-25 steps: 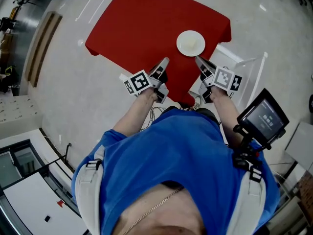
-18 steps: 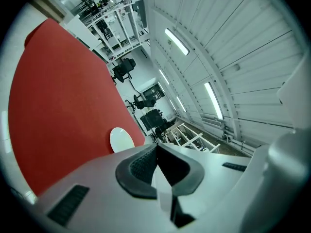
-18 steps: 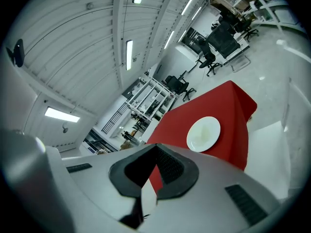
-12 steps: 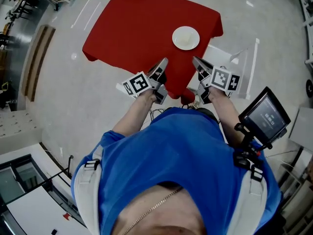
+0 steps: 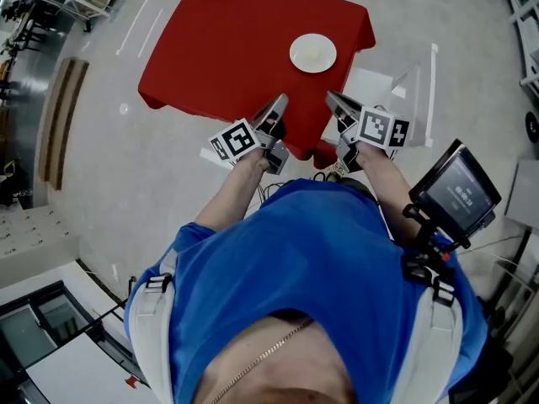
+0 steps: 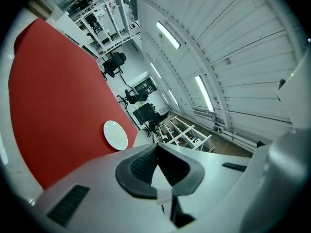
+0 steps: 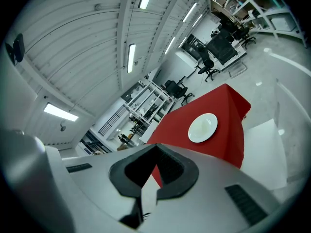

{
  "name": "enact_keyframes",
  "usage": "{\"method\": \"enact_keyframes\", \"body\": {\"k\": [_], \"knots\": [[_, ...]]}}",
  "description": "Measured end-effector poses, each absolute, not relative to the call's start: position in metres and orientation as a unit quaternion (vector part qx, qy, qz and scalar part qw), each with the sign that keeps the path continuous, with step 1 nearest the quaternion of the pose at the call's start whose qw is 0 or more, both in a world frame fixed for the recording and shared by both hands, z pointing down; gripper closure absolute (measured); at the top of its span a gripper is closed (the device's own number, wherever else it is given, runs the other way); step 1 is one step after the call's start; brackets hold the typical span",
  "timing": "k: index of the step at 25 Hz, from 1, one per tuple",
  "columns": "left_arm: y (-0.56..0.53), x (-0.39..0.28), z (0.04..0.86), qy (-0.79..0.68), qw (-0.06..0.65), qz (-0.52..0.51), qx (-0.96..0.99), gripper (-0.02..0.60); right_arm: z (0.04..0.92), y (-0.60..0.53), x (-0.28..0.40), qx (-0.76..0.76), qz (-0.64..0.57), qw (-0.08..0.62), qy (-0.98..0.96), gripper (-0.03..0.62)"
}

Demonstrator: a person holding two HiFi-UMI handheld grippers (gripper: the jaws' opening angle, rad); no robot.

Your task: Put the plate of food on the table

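A white round plate (image 5: pixel 312 53) with a faint pale patch at its middle lies on the red table (image 5: pixel 236 49), near the table's right corner. In the head view both grippers hover over the table's near edge, short of the plate. The left gripper (image 5: pixel 279 105) is shut and holds nothing. The right gripper (image 5: pixel 333 101) is also shut and empty. The left gripper view shows the plate (image 6: pixel 115 135) apart from the shut left gripper (image 6: pixel 157 150). The plate (image 7: pixel 202 127) appears beyond the shut right gripper (image 7: pixel 155 152) in the right gripper view.
A white panel (image 5: pixel 377 87) lies on the floor right of the table. A screen on a stand (image 5: pixel 456 188) is at the person's right. A wooden strip (image 5: pixel 59 120) lies on the floor at left. Racks and office chairs (image 7: pixel 209 57) stand far off.
The plate stays on the table while both grippers have drawn back from it a little. Table and plate have slid toward the top of the head view. Both jaws stay shut.
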State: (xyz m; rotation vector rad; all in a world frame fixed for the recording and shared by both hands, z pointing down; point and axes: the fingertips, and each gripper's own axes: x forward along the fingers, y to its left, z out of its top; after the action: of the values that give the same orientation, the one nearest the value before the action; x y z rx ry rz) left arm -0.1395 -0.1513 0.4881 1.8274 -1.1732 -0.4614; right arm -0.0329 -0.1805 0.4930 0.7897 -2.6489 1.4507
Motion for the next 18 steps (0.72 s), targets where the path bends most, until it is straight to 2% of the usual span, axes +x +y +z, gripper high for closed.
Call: {"method": "enact_keyframes", "body": {"k": [18], "knots": [[-0.1619,-0.1355,0.4871,-0.466,0.444,-0.181,0.744,0.574,0.4914,-0.1849,-0.0305,0.261,0.461,0.008,-0.848,0.592]]}}
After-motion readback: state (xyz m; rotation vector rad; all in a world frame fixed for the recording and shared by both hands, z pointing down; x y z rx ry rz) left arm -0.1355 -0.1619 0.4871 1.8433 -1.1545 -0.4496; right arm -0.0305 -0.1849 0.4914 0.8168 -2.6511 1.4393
